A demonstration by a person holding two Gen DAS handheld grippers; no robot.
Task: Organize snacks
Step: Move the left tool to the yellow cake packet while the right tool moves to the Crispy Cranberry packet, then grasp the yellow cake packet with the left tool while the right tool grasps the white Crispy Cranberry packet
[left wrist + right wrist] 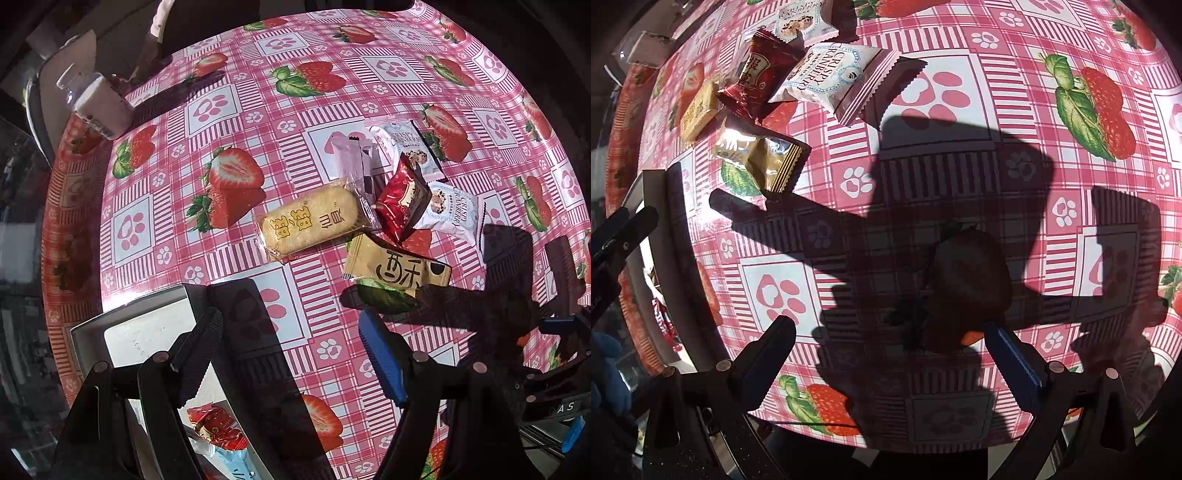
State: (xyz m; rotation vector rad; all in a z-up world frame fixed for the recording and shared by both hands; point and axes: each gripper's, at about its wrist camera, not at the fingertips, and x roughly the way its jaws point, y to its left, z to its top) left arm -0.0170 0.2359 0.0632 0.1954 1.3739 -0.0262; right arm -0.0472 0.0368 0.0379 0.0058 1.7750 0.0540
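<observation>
A home dining spot, by the look of it: a strawberry-print vinyl tablecloth (229, 122) in sunlight, scattered wrapped snacks (310, 221), a plastic bottle (94, 101) near the edge.

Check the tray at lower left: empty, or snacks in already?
Not empty. The tray holds a red packet and a light blue one, seen between the gripper's fingers.

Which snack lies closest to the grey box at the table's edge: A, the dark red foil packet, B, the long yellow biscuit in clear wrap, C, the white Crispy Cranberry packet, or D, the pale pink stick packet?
B: in the left wrist view the long yellow biscuit in clear wrap lies nearest the grey open box; the cranberry, pink and red packets sit farther off.
</observation>
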